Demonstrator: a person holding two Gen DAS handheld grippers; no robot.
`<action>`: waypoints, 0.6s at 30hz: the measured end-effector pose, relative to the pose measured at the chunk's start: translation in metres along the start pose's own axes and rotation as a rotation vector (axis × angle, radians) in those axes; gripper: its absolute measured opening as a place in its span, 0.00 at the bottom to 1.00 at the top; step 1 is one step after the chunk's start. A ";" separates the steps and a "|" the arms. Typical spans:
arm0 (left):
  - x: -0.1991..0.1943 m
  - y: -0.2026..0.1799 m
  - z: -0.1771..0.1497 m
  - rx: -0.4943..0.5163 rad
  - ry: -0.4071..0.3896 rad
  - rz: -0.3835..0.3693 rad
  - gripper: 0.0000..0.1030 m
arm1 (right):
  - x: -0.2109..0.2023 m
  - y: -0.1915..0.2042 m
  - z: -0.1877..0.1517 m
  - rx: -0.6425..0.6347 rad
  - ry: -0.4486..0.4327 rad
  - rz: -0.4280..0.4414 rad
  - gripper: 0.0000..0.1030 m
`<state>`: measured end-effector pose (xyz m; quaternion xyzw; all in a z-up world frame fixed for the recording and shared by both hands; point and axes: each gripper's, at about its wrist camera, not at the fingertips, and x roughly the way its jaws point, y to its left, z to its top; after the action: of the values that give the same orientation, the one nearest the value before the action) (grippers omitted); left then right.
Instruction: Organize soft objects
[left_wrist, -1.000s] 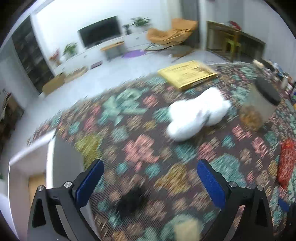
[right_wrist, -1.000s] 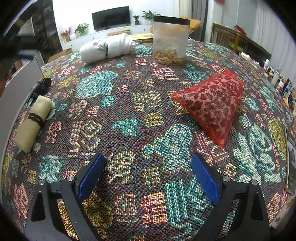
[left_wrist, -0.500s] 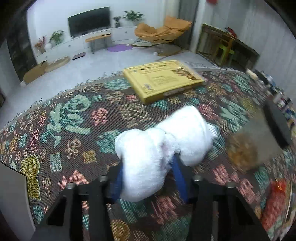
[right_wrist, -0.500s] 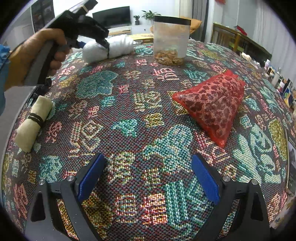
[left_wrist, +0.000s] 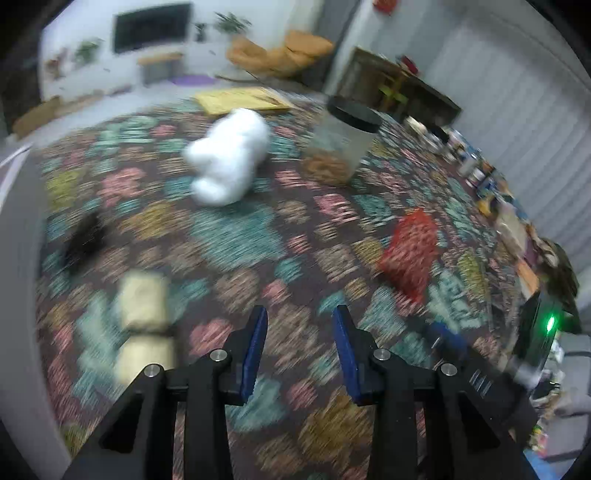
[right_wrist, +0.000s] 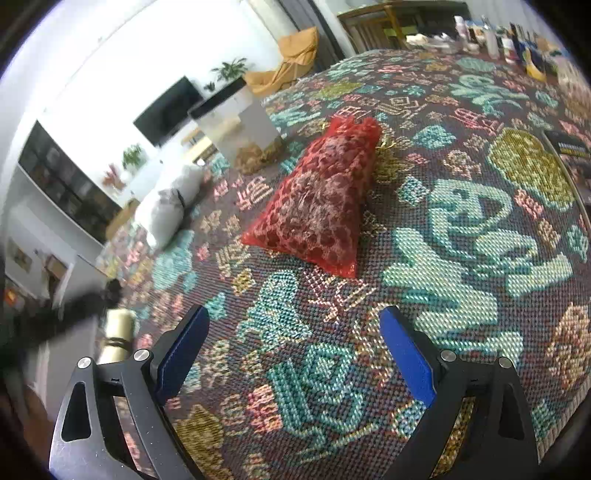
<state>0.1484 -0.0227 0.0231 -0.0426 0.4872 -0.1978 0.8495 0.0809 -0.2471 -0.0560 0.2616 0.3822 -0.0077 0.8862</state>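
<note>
Left wrist view, blurred: counter (left_wrist: 258, 240) under a patterned cloth. White plush (left_wrist: 227, 162) lies at the far side, well apart from the left gripper (left_wrist: 299, 343), long axis running away and rightward; it looks soft, pinched at the waist. Left jaws stand narrowed with nothing between them. Red mesh bag (right_wrist: 321, 199) lies straight ahead of the right gripper (right_wrist: 295, 350), long axis pointing away; right jaws stand wide apart, empty. Judged: right hand is nearer the bag.
</note>
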 end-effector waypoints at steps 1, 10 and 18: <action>-0.010 0.008 -0.011 -0.005 -0.026 0.049 0.36 | -0.001 0.006 -0.001 -0.022 -0.005 0.004 0.92; -0.019 0.071 -0.069 -0.140 -0.066 0.245 0.37 | 0.021 0.034 -0.014 -0.187 0.073 -0.022 0.92; -0.005 0.059 -0.066 -0.112 -0.106 0.227 0.75 | 0.027 0.037 -0.016 -0.226 0.090 -0.054 0.93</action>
<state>0.1080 0.0410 -0.0231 -0.0449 0.4536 -0.0704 0.8873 0.0974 -0.2024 -0.0663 0.1498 0.4271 0.0234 0.8914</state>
